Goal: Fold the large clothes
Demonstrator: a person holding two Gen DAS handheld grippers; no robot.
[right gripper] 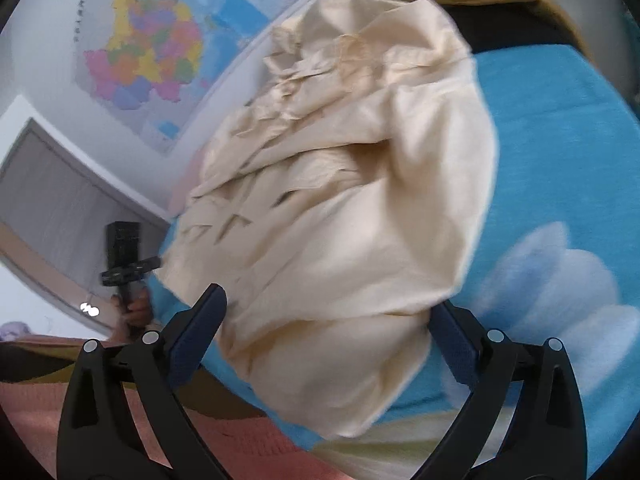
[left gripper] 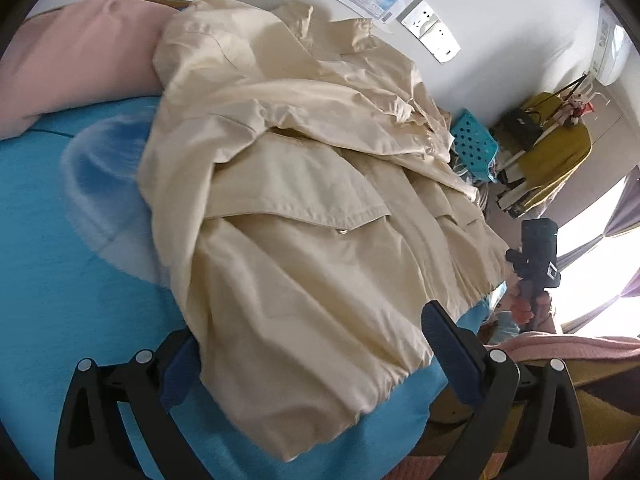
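Cream cotton, thick and creased, makes up the jacket (left gripper: pixel 304 208) that lies spread on the bed in the left wrist view. A wide pocket flap with a small metal snap (left gripper: pixel 342 231) sits on its front, and the hem is gathered. Under it is a bright blue sheet (left gripper: pixel 60 288) with a pale print, and a pink pillow (left gripper: pixel 76 56) lies beyond. The left gripper (left gripper: pixel 308 344) stands wide, released; the hem of the jacket lies between its dark blue pads, and I cannot tell whether they touch the cloth. A white socket plate (left gripper: pixel 430 28) is on the wall. No writing there can be read.

In the right wrist view the jacket (right gripper: pixel 340 200) is blurred and bunched on the same blue sheet (right gripper: pixel 560 140). The right gripper (right gripper: pixel 326 340) is also released, its jaws wide on both sides of the cloth. A coloured wall map (right gripper: pixel 152 48) hangs behind; its characters are too small to read. At left a hand (right gripper: pixel 136 312) holds the other gripper's handle.
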